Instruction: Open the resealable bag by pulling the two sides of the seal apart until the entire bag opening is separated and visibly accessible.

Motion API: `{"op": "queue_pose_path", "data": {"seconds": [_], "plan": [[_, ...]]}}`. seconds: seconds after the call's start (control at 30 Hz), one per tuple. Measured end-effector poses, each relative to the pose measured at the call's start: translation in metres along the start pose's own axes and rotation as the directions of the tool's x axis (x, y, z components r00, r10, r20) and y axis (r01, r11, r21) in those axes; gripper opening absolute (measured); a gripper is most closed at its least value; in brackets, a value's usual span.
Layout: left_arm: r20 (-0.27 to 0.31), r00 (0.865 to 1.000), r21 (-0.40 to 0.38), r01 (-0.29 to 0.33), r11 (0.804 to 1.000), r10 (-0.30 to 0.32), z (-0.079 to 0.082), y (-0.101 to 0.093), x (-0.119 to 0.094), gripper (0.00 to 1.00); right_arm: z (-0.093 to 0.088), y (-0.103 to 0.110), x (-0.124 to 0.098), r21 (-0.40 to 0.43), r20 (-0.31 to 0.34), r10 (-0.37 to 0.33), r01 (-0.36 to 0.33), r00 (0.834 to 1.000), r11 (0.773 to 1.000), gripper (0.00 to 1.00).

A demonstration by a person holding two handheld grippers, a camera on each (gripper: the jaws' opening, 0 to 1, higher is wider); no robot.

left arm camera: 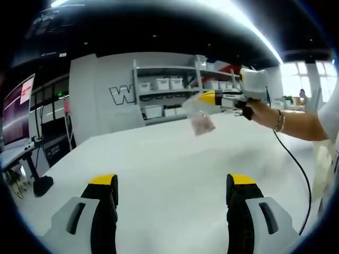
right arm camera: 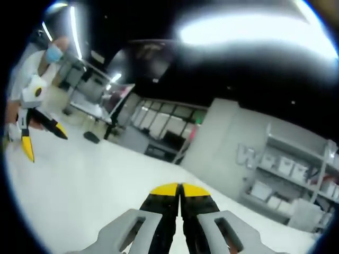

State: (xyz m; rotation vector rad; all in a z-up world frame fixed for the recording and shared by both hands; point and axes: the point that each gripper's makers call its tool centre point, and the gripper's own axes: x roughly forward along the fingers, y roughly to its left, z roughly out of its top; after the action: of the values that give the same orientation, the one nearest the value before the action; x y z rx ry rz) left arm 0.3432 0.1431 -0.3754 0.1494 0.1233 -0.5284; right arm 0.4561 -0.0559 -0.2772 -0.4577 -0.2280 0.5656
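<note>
A small clear resealable bag (left arm camera: 201, 123) with pinkish contents hangs over the far side of the white table (left arm camera: 159, 159). In the left gripper view my right gripper (left arm camera: 205, 98) comes in from the right in a hand (left arm camera: 259, 110), shut on the bag's top edge. My left gripper (left arm camera: 172, 185) stands open low over the table, nothing between its jaws, well short of the bag. In the right gripper view my right gripper (right arm camera: 180, 191) has its jaws pressed together, and the bag is hidden. My left gripper (right arm camera: 44, 142) hangs open at the far left there.
Shelves with white bins (left arm camera: 169, 84) line the grey back wall behind the table. A monitor (left arm camera: 16, 108) stands at the left. A black cable (left arm camera: 299, 169) droops from the right gripper across the table's right side. A person (right arm camera: 32, 63) stands at the upper left.
</note>
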Motion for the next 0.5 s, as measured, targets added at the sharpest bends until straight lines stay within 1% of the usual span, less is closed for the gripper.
{"op": "queue_pose_path", "data": {"seconds": [0.33, 0.5], "plan": [[0.000, 1.000, 0.004, 0.004, 1.000, -0.004, 0.001, 0.000, 0.000, 0.83, 0.007, 0.007, -0.011, 0.003, 0.022, 0.006, -0.006, 1.000, 1.000, 0.00], [0.002, 1.000, 0.006, 0.004, 1.000, -0.004, 0.002, 0.000, 0.000, 0.83, 0.013, 0.015, -0.018, 0.002, 0.036, 0.015, -0.015, 0.999, 1.000, 0.00]]}}
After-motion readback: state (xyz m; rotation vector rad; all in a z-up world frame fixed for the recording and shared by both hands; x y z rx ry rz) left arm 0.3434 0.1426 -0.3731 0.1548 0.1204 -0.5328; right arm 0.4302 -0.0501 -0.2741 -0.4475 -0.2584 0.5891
